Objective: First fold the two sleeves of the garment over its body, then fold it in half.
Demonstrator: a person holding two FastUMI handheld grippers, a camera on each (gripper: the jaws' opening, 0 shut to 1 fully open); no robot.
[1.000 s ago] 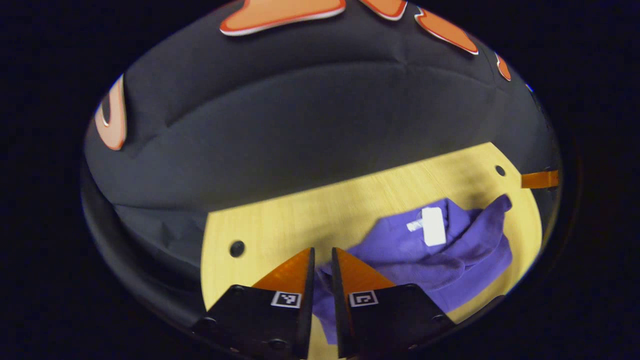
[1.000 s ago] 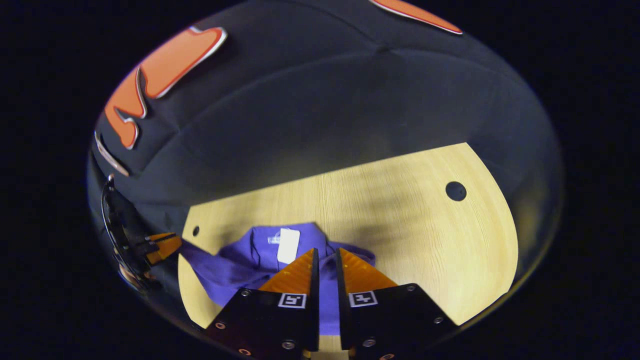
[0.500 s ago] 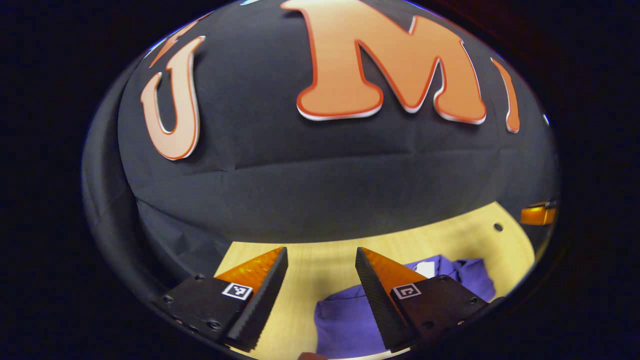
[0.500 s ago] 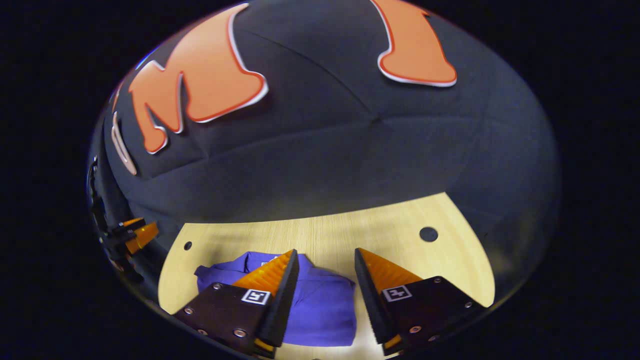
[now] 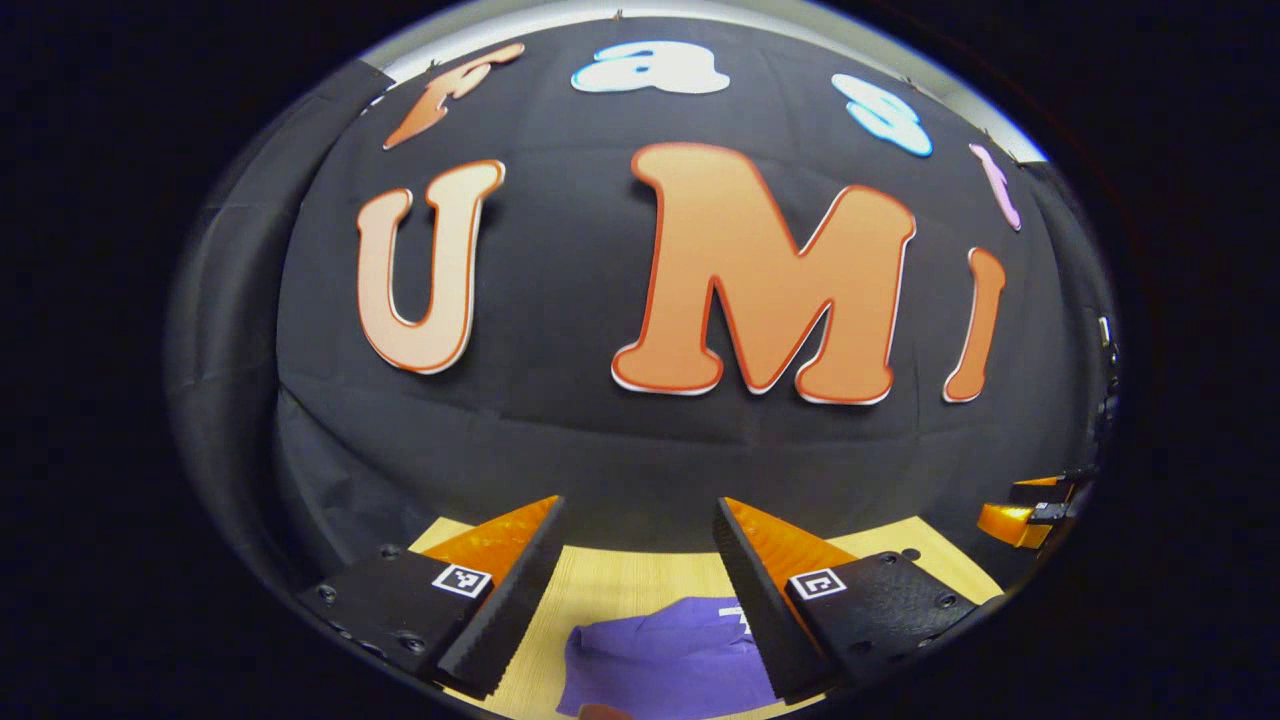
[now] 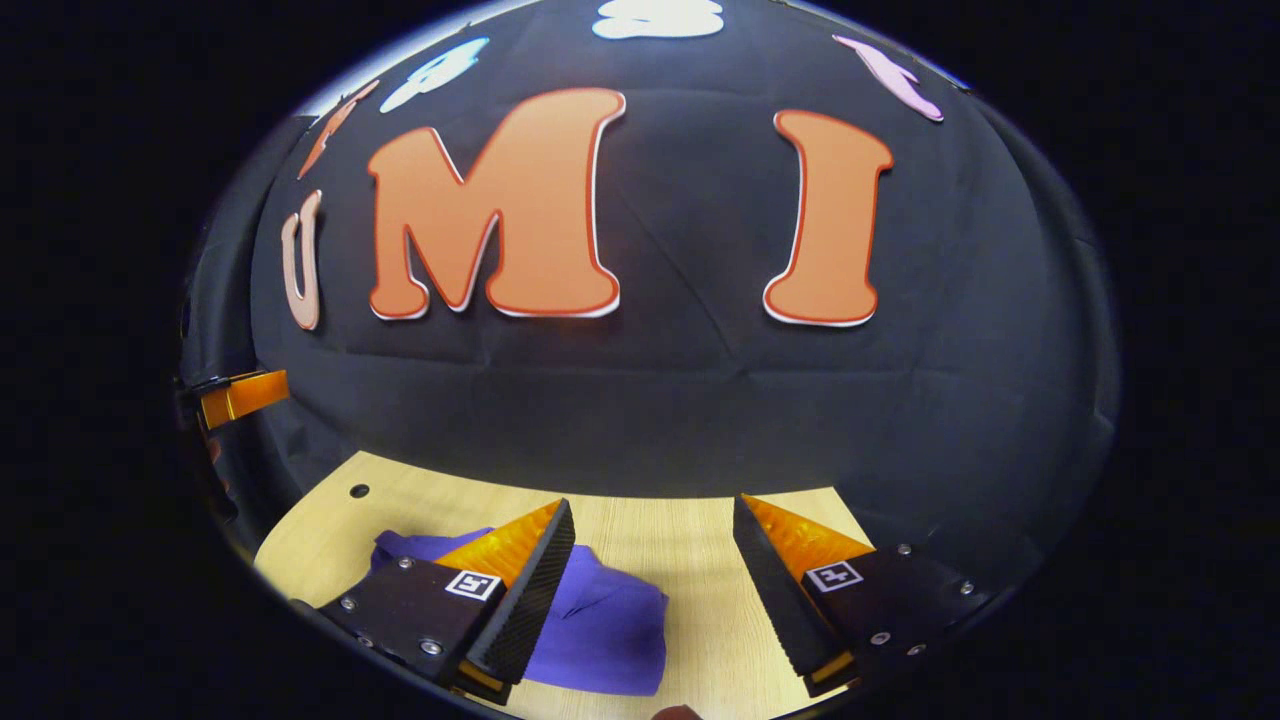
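The purple garment (image 6: pixel 600 630) is lying bunched in a compact heap on the pale wooden surface (image 6: pixel 690 530), low in the right gripper view and toward the left half of the visible wood. In the left gripper view the garment (image 5: pixel 665 660) is being seen low at centre, between and beyond the fingers, with a small white tag (image 5: pixel 735 613) showing at its far edge.

Bare surface is lying open past the garment's far edge up to the black cloth wall (image 6: pixel 700 400), and more bare wood is being seen to the right of the heap. A small round hole (image 6: pixel 359 491) is showing near the surface's far left corner, apart from the cloth.

The right gripper (image 6: pixel 650 570) is being held above the surface with its jaws spread wide; nothing is being held between them, and no contact with the garment can be made out. The left gripper (image 5: pixel 635 570) is likewise being held with jaws spread wide and nothing is between them.

The left gripper's fingers are also being seen at the left edge of the right gripper view (image 6: pixel 240 395), well apart from the garment.
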